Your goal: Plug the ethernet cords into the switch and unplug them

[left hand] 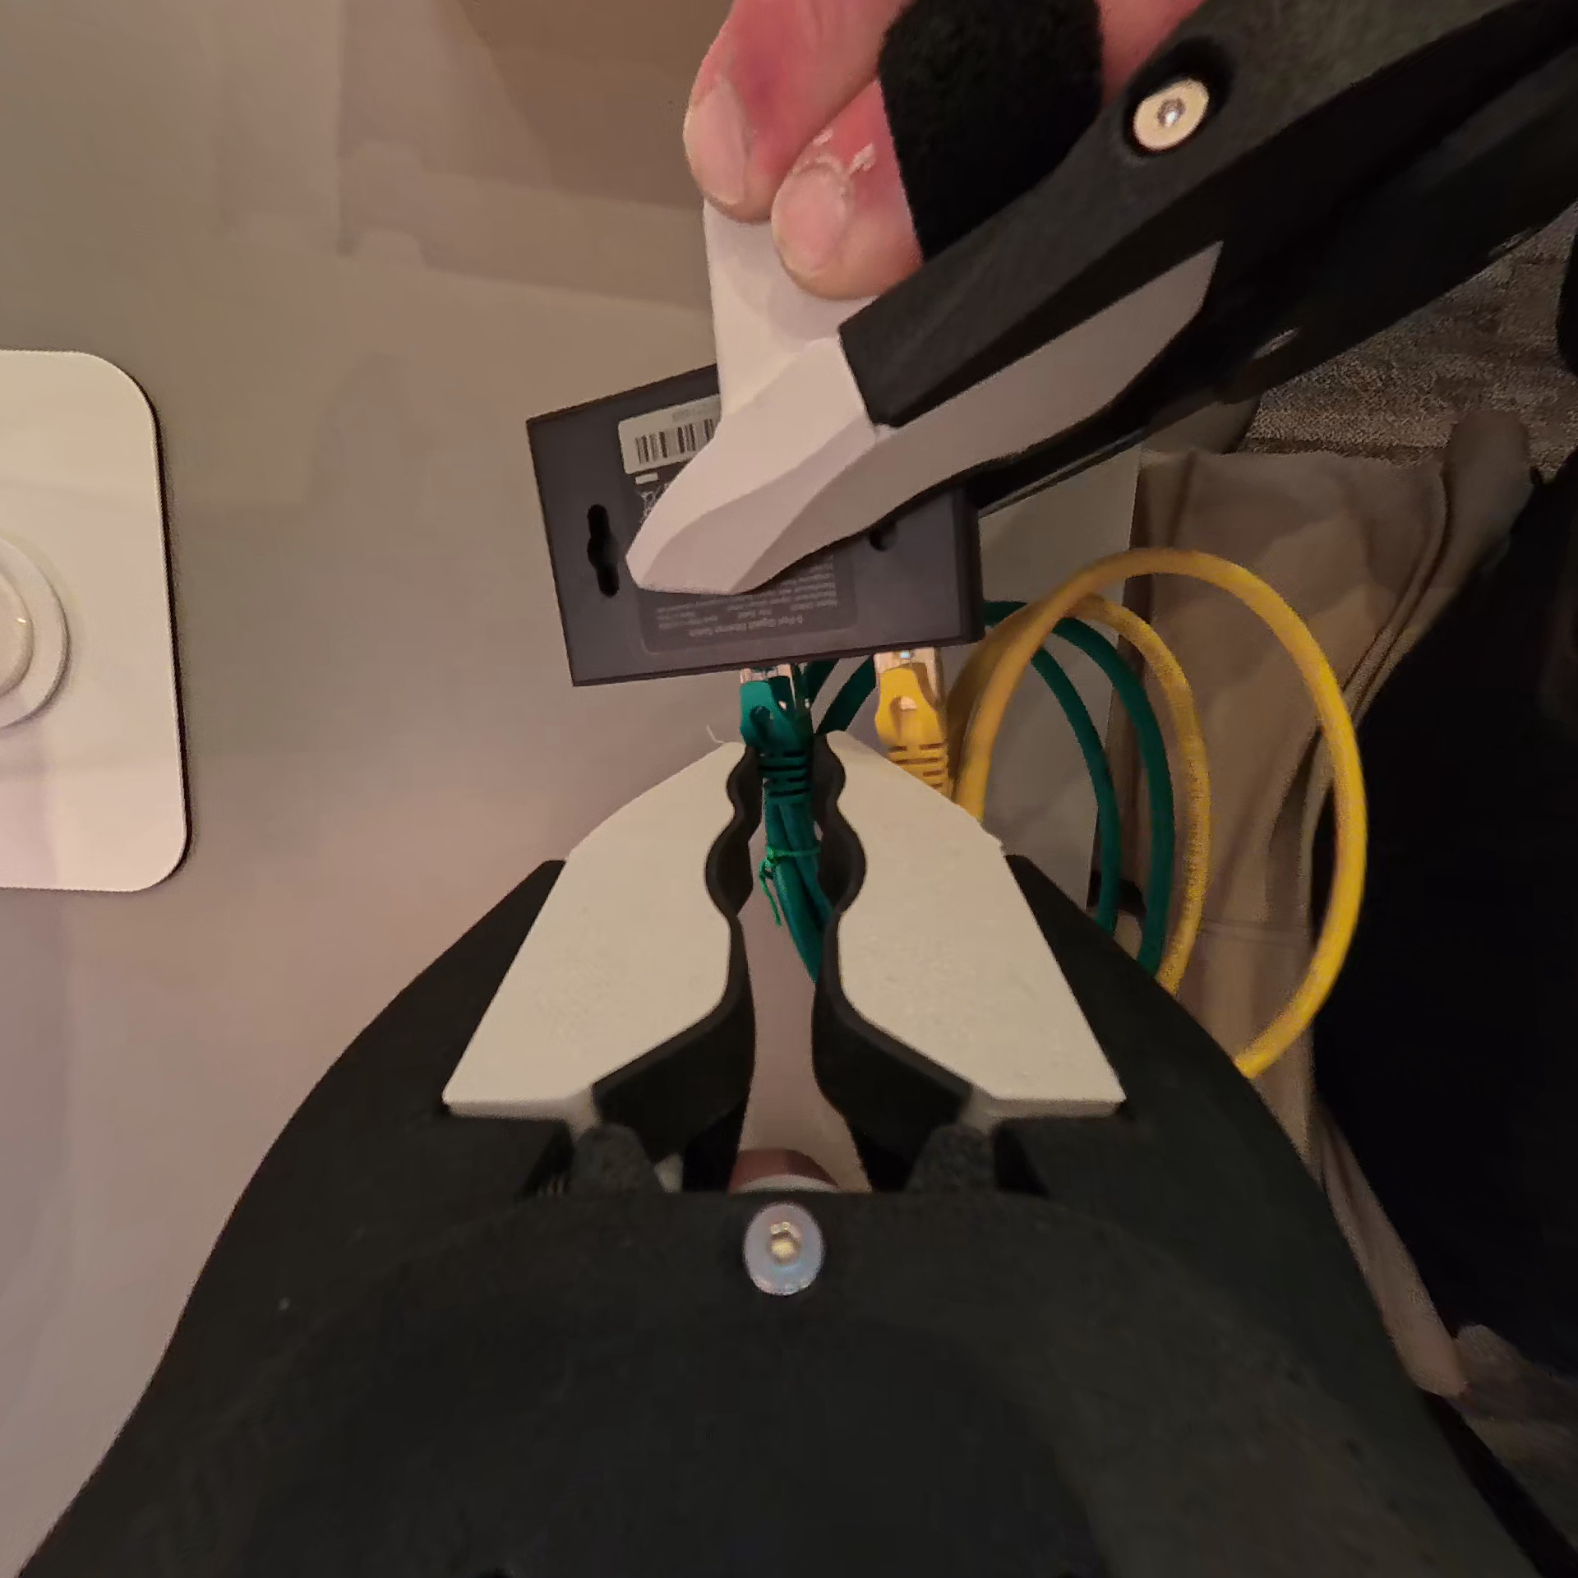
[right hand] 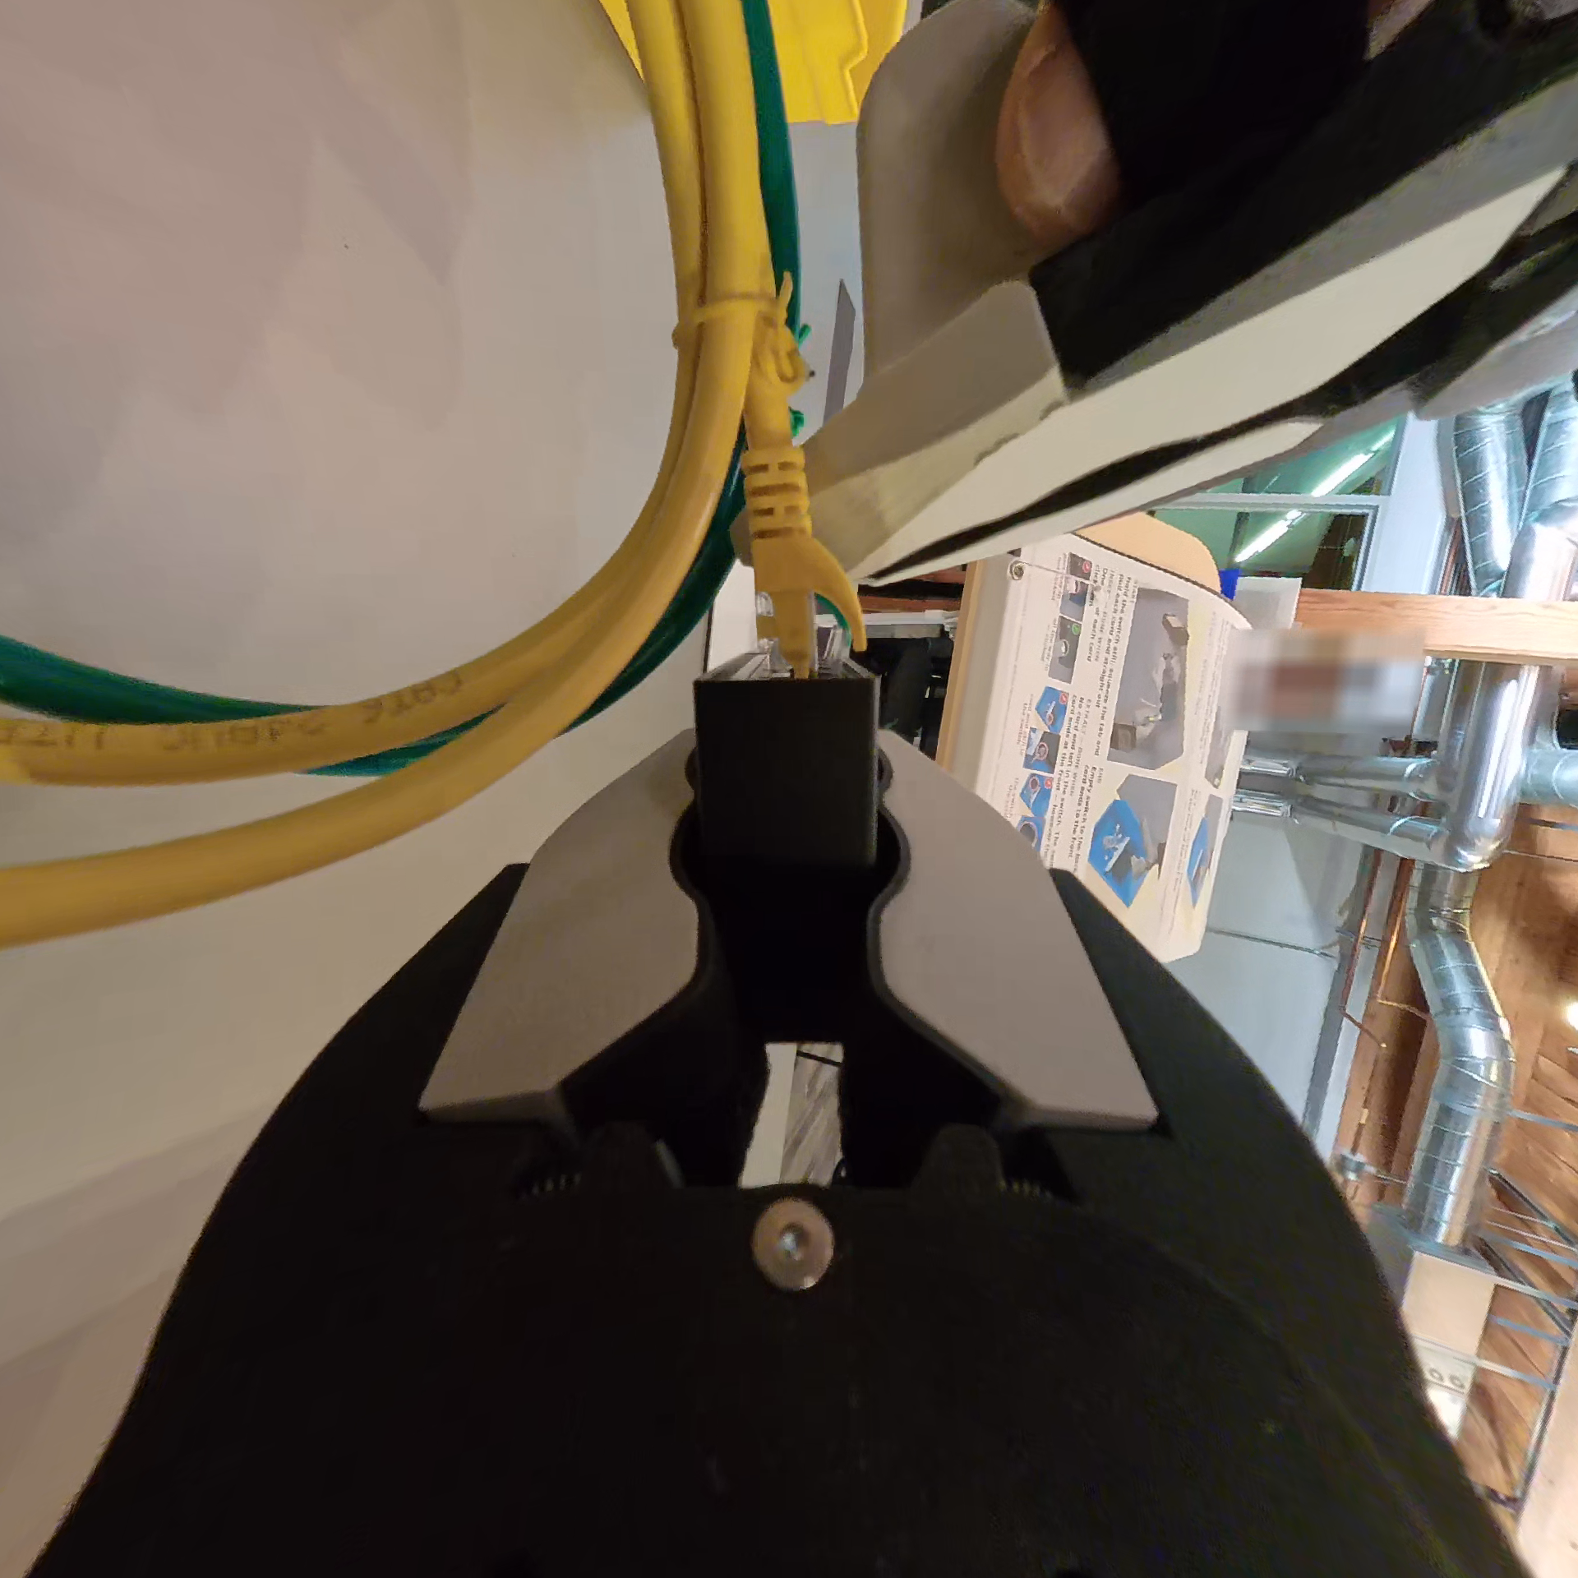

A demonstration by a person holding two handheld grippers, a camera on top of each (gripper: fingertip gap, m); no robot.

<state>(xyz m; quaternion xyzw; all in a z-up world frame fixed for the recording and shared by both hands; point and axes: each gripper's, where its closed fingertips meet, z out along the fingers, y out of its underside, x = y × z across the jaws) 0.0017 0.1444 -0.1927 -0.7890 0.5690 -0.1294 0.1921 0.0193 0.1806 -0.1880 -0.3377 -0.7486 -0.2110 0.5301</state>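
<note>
The black switch [right hand: 786,768] is held off the tabletop [left hand: 341,939], clamped edgewise in the right tongs [right hand: 786,760], probably so its ports face the other hand. The yellow cord's plug [left hand: 909,709] sits in one port. Beside it the green plug [left hand: 773,726] is at, or just inside, another port, pinched by the left tongs [left hand: 786,768], which grip its boot for a straight push or pull. No containers show.
</note>
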